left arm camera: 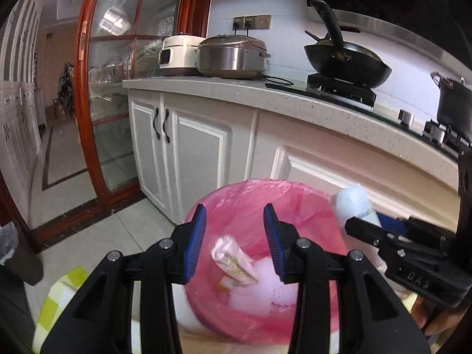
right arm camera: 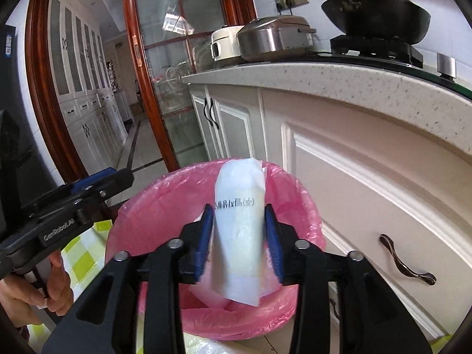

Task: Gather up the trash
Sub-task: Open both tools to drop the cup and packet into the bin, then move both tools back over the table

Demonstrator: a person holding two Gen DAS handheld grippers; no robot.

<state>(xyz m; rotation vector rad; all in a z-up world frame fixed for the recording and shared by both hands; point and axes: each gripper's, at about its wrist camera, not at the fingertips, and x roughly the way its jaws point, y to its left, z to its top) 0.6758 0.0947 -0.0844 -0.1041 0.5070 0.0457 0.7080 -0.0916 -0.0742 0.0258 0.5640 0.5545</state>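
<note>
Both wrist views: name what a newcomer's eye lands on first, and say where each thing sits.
The pink-lined trash bin fills the lower middle of both views, on the floor by the white cabinets. The right tool grips a white printed wrapper above it, while the left tool hangs open over the trash inside. On the counter behind, a black wok sits on the stove.

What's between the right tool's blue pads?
A white rolled plastic packet with printed text, clamped in the right tool above the pink-lined bin; clearest in the right wrist view.

Open bin mouth (right arm camera: 309, 203) below — cabinet front (right arm camera: 368, 177) close alongside, worktop edge (right arm camera: 339, 82) overhead
</note>
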